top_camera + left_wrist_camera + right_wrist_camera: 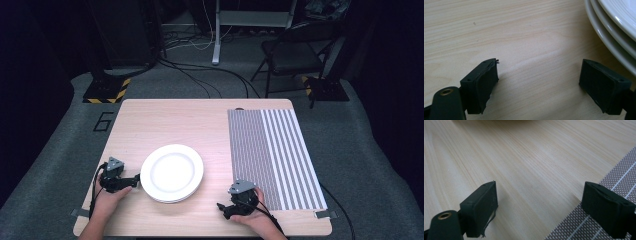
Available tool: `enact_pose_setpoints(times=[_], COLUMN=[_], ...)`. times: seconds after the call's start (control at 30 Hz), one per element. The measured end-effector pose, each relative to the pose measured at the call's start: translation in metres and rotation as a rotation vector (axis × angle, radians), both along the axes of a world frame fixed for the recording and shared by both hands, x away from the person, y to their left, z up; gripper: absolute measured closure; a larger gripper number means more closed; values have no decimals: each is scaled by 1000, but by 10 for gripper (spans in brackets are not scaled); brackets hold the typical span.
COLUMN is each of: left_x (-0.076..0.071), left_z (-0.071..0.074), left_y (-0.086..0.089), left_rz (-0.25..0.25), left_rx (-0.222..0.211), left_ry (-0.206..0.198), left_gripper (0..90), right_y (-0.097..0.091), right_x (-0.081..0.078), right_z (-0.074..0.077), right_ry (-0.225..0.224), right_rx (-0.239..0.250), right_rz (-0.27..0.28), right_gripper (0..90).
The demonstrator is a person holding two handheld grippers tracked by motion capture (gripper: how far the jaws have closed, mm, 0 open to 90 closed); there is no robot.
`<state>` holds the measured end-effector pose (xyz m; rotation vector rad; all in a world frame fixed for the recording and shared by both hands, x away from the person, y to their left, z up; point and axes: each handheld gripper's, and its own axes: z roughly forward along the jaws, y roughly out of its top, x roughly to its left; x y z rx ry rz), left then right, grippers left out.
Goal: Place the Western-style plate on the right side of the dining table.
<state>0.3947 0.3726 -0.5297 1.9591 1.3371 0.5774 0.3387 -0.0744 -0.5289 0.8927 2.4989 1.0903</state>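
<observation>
A stack of white plates (172, 173) rests on the wooden table (190, 125), left of centre near the front. My left gripper (131, 181) lies just left of the stack, open, with bare wood between its jaws; the plates' rims (614, 32) curve past its right jaw. A grey striped placemat (272, 156) covers the table's right part. My right gripper (225, 207) sits low at the mat's near left corner, open. Its right jaw hangs over the placemat's edge (584, 225), its left jaw over wood.
Behind the table stand a folding chair (295, 55) and a white stand leg (217, 35), with cables across the grey floor. A yellow-and-black striped base (106, 92) sits at the far left. Tape tabs mark the table's front corners.
</observation>
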Motion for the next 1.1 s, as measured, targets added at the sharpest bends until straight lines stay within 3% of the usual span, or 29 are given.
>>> enact_pose_setpoints(times=[0.2,0.23,0.33,0.4,0.6,0.73,0.8,0.87,0.97,1.1], left_x=[-2,-2,-4,-4,-7,-7,-7,-7,-7,-6], left_z=[3,3,9,10,33,52,64,67,72,74], left_y=[2,2,3,3,1,-6,-12,-13,-19,-25], left_rz=[21,30,47,51,71,65,56,51,44,43], left_rx=[-26,-33,-78,-82,-145,-138,-137,-139,-137,-169], left_ry=[6,3,58,62,46,14,-2,-4,-15,-18], left_gripper=[205,261,327,341,403,429,438,454,465,479], right_y=[0,0,-1,-1,-2,-3,-3,-2,-1,2], right_x=[-1,0,0,0,1,6,11,14,17,22], right_z=[1,2,10,11,19,27,34,38,41,45], right_ry=[0,-1,1,1,17,9,39,57,49,35], right_rx=[6,-2,14,13,20,33,63,79,83,100], right_rz=[-29,-36,-53,-51,-78,-88,-98,-98,-103,-120], right_gripper=[179,216,257,257,287,327,393,429,443,464])
